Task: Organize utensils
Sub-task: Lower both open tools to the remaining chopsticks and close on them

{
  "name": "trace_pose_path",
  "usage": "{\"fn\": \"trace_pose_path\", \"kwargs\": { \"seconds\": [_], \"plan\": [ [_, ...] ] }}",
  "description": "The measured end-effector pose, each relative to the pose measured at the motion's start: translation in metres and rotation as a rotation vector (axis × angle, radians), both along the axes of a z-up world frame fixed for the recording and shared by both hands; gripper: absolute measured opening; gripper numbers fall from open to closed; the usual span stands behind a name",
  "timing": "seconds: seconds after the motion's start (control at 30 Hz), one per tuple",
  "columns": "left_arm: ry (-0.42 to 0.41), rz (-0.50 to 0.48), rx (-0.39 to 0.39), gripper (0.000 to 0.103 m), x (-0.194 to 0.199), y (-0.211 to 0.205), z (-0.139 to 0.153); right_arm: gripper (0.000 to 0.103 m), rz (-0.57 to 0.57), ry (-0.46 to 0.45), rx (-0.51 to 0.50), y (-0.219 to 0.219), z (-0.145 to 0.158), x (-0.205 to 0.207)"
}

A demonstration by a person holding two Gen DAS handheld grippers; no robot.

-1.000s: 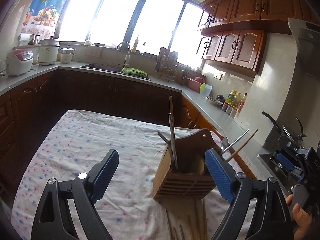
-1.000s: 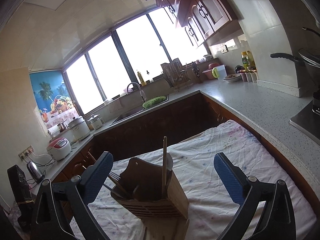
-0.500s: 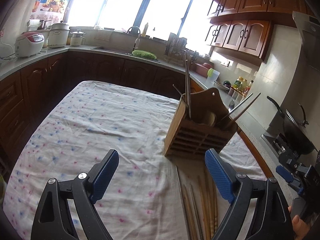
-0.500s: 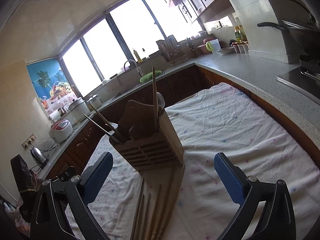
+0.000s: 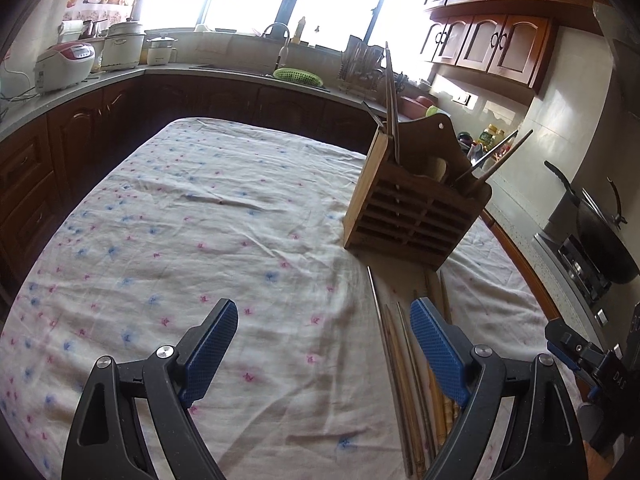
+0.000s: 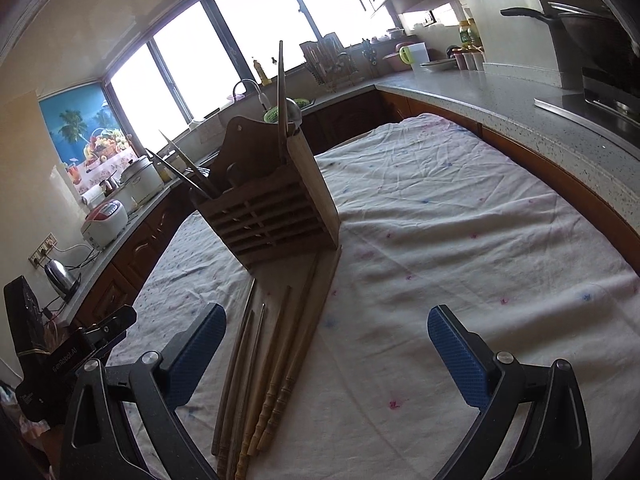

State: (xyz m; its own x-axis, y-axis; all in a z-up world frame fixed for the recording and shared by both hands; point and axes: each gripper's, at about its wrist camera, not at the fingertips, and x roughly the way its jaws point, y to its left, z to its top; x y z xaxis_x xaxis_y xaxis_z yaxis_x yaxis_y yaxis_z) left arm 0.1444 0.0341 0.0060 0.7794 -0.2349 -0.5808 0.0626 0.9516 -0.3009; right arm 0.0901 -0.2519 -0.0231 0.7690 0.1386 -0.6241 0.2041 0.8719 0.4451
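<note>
Faintly: left tool (image 6: 76, 354) housing reads "GenRobot.AI".

**Black frames, blue pads, silver screws**

Left tool (image 5: 324, 344): black plastic arms with triangular cut-outs, blue cross-hatched pads (image 5: 210, 350), round silver screws at the pivots. Right tool (image 6: 326, 350): same black arms, same blue textured pads (image 6: 460, 364), same silver screws. Beside its left arm, a black housing with white lettering.

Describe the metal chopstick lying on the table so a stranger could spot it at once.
On the cloth-covered table stands a wooden utensil holder, with a bundle of chopsticks lying before it. The metal chopstick lies among them: thin, grey and shiny, unlike its brown wooden neighbours.
</note>
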Motion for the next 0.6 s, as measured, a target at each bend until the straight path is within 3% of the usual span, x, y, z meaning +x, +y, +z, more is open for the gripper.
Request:
{"fn": "trace_pose_path", "kwargs": {
  "seconds": [0.27, 0.43, 0.6],
  "plan": [
    [0.053, -0.026, 0.033, 0.088, 0.012, -0.013, -0.008, 0.102, 0.010, 0.022, -0.009, 0.003, -0.006, 0.005],
    [0.104, -0.041, 0.066, 0.081, 0.030, -0.024, -0.016, 0.101, 0.028, 0.036, -0.038, 0.006, -0.009, 0.015],
    [0.152, -0.083, 0.070, 0.078, 0.058, -0.037, -0.021, 0.091, 0.059, 0.066, -0.041, 0.006, -0.019, 0.036]
  ]
}}
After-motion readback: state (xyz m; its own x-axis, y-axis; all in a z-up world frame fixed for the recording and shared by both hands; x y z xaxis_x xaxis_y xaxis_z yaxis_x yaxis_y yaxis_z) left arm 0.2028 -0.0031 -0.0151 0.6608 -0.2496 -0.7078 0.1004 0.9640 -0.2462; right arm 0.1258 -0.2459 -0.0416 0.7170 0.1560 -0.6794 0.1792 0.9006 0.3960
